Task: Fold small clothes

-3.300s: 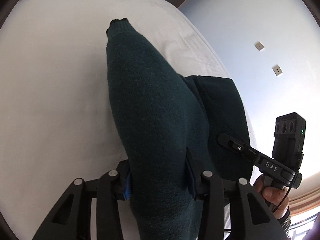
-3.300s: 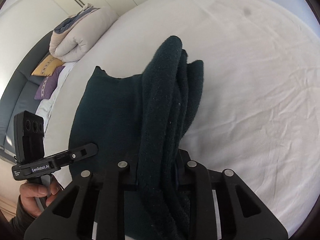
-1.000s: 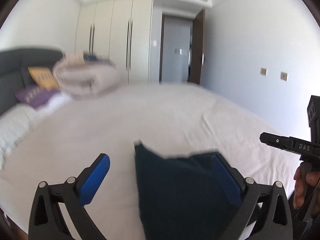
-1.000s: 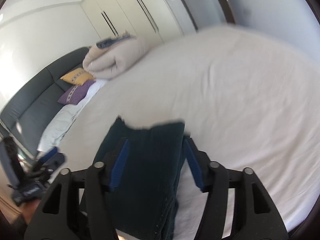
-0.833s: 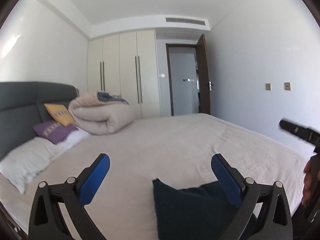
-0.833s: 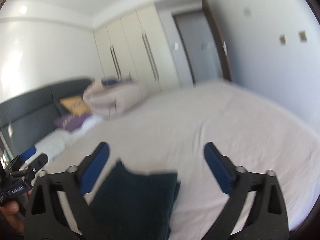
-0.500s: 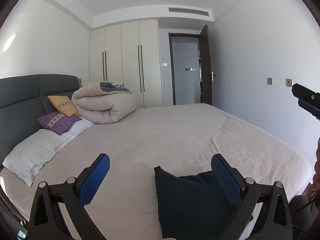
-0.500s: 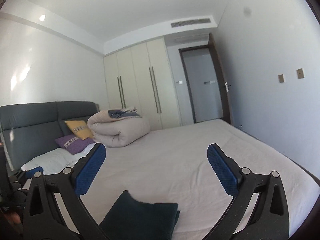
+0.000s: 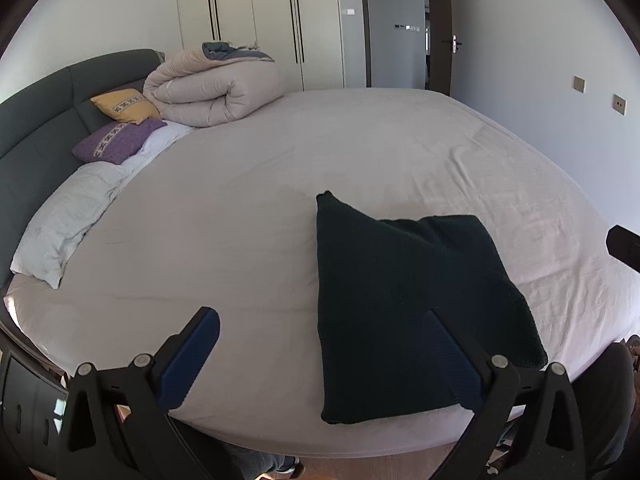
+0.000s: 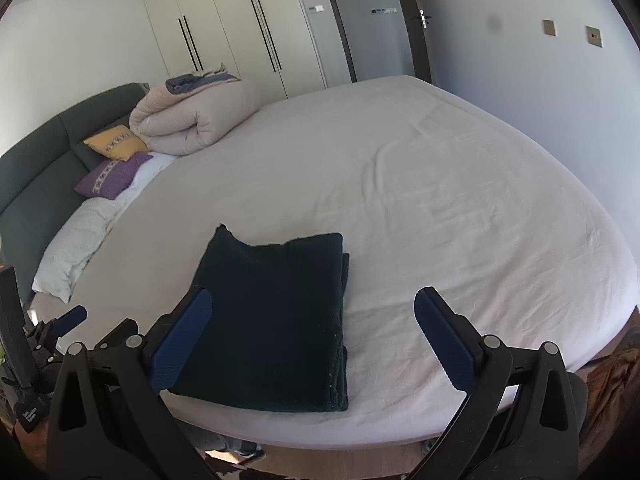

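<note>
1. The left gripper (image 9: 320, 356) is hanging low by the near edge of the bed (image 9: 280, 184). Its two blue pads are spread wide and are holding nothing.
2. I think it is staying back and open because the folding looks done, so it is giving the cloth room.
3. The sweater (image 9: 408, 300) is lying folded flat on the bed, close to the near edge. In the left view it is sitting ahead of the right pad (image 9: 452, 360), and that pad is covering a bit of it.
4. One far corner of the sweater is poking out past the fold. It may need a small tuck.
5. The right gripper (image 10: 312, 340) is also hanging by the near edge. Its pads are spread wide too and are gripping nothing.
6. In the right view the sweater (image 10: 272, 320) is sitting toward the left pad (image 10: 180, 340). Its stacked layers are showing along its right side.
7. The white sheet is looking soft and a bit wrinkled, mostly on the right.
8. Going left to right at the back: a gray headboard (image 9: 36, 120), a white pillow (image 9: 68, 216), a purple cushion (image 9: 116, 140), a yellow cushion (image 9: 124, 106), a rolled quilt (image 9: 212, 92), tall closets (image 9: 280, 20), and a door (image 9: 396, 24).
</note>
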`<state>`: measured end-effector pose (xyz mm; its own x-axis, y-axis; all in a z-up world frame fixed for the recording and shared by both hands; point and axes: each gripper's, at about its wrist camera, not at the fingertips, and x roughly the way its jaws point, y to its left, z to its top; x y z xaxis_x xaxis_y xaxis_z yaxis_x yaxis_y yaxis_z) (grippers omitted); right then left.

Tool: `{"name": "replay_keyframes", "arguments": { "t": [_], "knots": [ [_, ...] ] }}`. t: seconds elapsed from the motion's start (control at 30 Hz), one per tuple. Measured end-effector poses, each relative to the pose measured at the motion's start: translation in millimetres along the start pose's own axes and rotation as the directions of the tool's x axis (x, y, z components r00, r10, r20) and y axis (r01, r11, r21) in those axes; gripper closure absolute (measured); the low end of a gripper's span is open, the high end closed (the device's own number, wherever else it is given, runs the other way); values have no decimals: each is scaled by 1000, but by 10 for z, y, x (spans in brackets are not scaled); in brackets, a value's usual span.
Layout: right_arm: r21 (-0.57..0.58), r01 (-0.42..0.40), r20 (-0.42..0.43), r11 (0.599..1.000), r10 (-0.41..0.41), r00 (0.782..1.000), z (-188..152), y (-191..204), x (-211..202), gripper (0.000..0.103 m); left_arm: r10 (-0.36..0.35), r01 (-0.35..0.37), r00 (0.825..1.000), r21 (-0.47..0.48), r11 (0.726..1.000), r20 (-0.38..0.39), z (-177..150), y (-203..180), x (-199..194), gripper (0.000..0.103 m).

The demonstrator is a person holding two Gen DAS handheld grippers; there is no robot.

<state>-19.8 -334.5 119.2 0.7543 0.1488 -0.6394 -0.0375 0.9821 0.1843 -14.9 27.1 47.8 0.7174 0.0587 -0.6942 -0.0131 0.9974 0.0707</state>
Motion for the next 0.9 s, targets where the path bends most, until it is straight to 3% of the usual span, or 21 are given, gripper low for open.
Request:
{"name": "replay_keyframes", "arguments": {
  "t": [0.2,0.57,0.9],
  "knots": [
    [-42,31,-71,999,-34,997,-87,213,254,0,-46,44,998,-30,999,-54,-54,37,107,0],
    [-89,85,-189,992,-100,977,-344,363,578,0,-40,37,996,-38,999,-85,-72,120,204,0],
    [-89,80,-222,993,-98,970,-415,422,745,0,-39,36,995,-40,999,-93,-75,148,247,0]
  ]
}}
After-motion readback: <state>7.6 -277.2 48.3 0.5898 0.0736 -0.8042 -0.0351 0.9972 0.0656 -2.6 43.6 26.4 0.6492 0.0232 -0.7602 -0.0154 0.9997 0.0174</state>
